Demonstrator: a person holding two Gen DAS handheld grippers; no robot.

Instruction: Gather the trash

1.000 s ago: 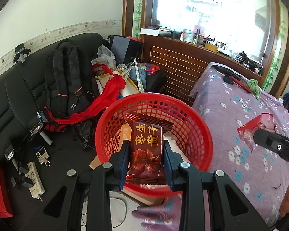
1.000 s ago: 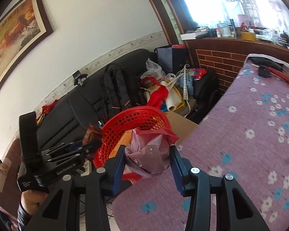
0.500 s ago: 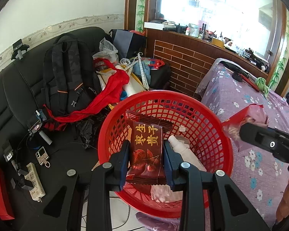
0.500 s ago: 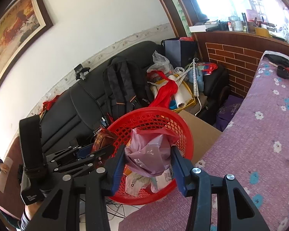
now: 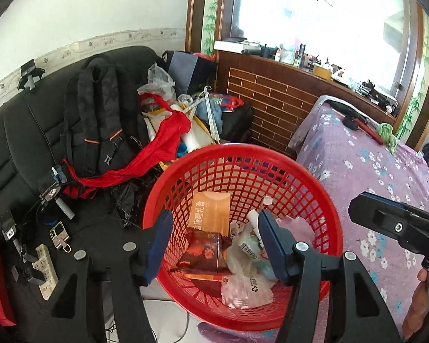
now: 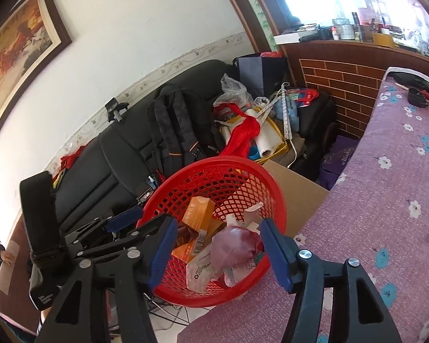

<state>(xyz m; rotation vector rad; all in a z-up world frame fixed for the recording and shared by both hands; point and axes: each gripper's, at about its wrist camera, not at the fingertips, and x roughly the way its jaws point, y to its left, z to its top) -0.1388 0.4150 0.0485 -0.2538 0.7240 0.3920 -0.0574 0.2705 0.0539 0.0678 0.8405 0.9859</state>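
Each handheld gripper is built of matte black plastic arms with triangular cut-outs, joined by round silver screws, 2 showing on each side. The left gripper (image 5: 214, 245) and the right gripper (image 6: 216, 251) each carry 2 fingers faced with dark blue pads (image 5: 271, 245), flat and rectangular with rounded ends. In the right wrist view the left gripper's black body shows from the side with a wide black strap, small pale lettering too small to read, and a blue pad at its tip.
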